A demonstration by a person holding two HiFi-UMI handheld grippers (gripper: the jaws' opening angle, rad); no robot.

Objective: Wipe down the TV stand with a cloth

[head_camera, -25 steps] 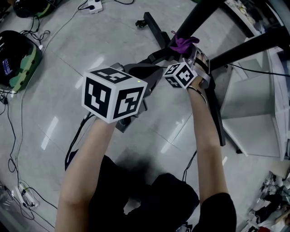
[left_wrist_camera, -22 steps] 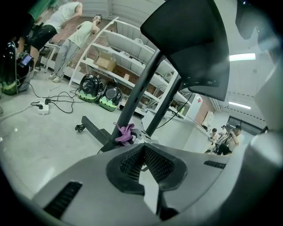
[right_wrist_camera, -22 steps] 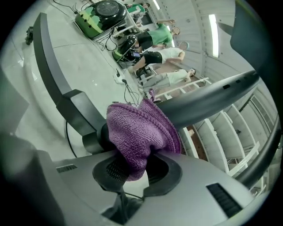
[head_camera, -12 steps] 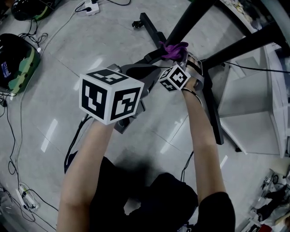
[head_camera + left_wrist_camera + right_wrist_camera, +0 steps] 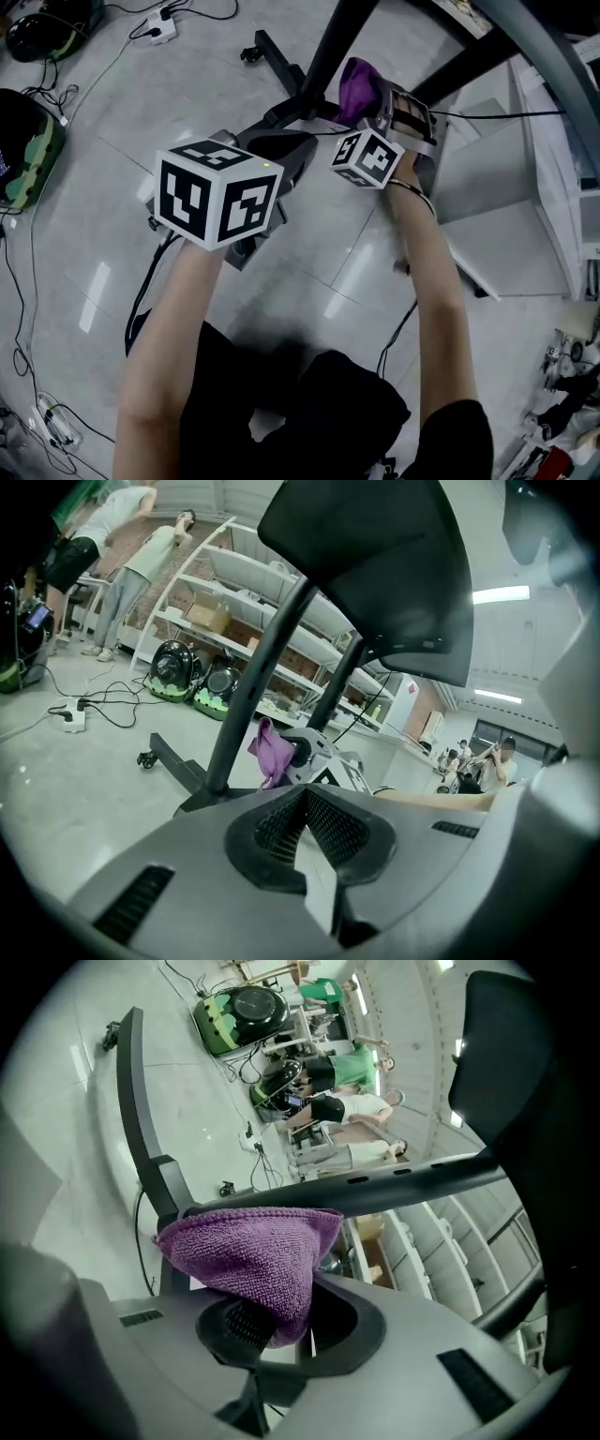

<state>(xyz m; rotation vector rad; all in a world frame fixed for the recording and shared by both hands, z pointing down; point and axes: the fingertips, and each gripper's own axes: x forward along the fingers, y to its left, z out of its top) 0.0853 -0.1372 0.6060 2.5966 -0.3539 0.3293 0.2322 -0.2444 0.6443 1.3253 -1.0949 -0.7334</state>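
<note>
As right gripper (image 5: 379, 105) climbs, cloth (image 5: 355, 84) higher on stand (image 5: 328, 52)

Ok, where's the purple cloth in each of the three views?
Head view: cloth at top, right of centre, against the black post.
Left gripper view: cloth left of centre, just right of the post.
Right gripper view: cloth in the centre, pinched in the right claw.
Shared landmark: the stand's caster leg, on the floor left of the cloth in all three.
</note>
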